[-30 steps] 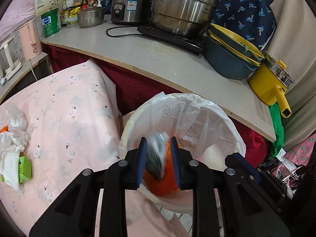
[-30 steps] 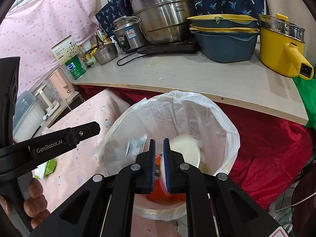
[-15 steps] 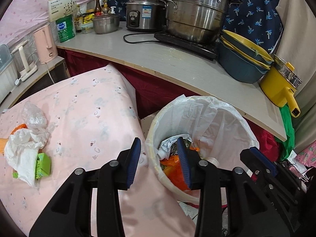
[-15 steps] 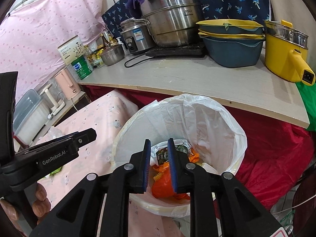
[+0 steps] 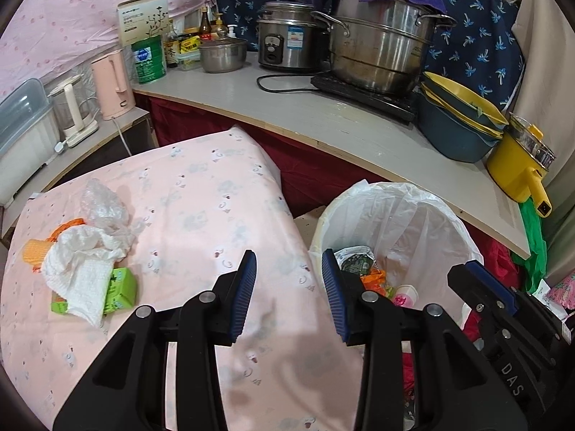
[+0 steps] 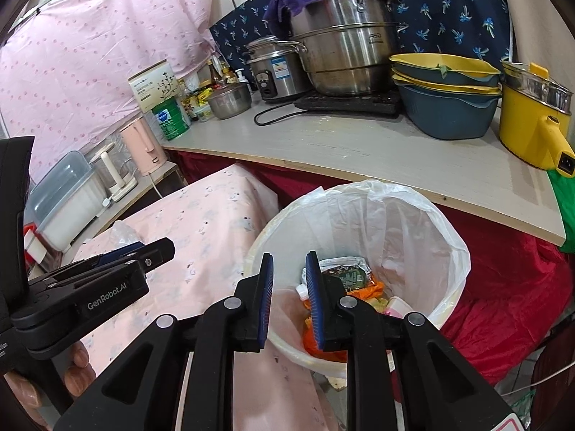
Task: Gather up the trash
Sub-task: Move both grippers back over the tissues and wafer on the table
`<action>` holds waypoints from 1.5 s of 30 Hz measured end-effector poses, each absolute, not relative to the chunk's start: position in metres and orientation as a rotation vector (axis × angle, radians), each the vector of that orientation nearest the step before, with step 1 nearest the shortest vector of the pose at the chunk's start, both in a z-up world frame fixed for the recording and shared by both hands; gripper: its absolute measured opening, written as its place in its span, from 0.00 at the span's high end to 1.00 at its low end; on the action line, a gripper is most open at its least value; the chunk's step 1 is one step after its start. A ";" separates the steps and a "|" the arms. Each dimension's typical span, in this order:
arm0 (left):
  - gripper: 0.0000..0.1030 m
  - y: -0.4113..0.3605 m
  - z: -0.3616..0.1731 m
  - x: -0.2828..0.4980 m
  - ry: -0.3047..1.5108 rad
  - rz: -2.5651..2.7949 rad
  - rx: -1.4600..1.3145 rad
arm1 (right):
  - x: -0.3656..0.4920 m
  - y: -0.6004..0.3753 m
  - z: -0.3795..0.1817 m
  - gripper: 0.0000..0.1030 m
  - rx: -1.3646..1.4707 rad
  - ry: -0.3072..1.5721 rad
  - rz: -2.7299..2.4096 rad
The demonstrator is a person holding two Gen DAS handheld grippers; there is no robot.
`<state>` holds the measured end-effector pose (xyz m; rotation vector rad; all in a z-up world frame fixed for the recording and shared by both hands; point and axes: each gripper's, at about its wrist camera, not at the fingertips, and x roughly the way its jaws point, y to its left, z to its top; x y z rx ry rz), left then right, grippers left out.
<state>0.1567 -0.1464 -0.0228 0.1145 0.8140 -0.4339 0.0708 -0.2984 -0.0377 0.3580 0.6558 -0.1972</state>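
Both grippers are released, with nothing between their pads. The left gripper point(image 5: 289, 273) hangs over the pink cloth point(image 5: 201, 215), its right finger at the bin's point(image 5: 463, 248) near rim. The right gripper point(image 6: 289, 274) stands with a narrower gap above that rim. Just beyond its fingers, wrappers point(image 6: 346, 274) lie inside the bin. Far left of the left fingers, a trash pile point(image 5: 84, 265) sits on the cloth. Pots point(image 5: 377, 46) stand on the counter point(image 5: 323, 118) behind.

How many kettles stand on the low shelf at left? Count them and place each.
2. The pink kettle stands by the counter's end; the clear kettle sits beside it, nearer the plastic bin. None seems hidden.
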 end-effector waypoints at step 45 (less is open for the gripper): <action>0.37 0.082 -0.039 0.155 0.831 0.000 0.004 | 0.115 -0.116 -0.017 0.68 0.177 0.694 0.085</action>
